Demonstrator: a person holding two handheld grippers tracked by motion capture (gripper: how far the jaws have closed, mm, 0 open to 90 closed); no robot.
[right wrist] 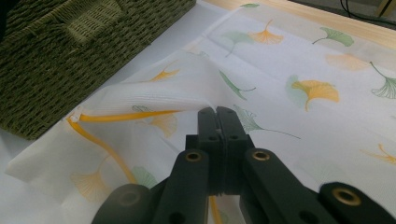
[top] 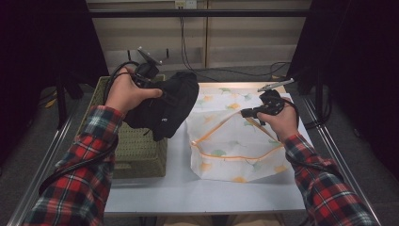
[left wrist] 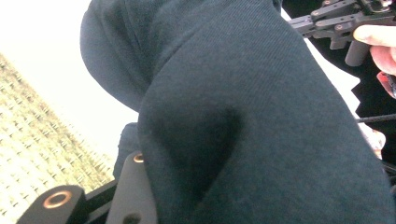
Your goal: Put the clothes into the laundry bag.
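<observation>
Two grippers share a half-done packing job; the left gripper [top: 157, 89] has its fingers pinching a dark garment [top: 167, 106] held aloft between the wicker basket [top: 136, 150] and the leaf-print bag [top: 235, 141]; the right gripper [top: 244, 113], fingers pressed together on the bag's upper edge, holds the mouth open on the surface [top: 188, 188]; tucking it inside remains.

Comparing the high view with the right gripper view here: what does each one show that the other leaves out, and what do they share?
High view alone: the left gripper holding a bundled black garment lifted between the woven basket and the leaf-print bag, both plaid sleeves, and the table's front edge.

Right gripper view alone: the right gripper close up, jaws pressed together on the bag's upper layer near its orange-trimmed opening, lifting it off the lower layer.

Shared: the bag with its ginkgo-leaf print, the basket beside it, and the white table.
</observation>
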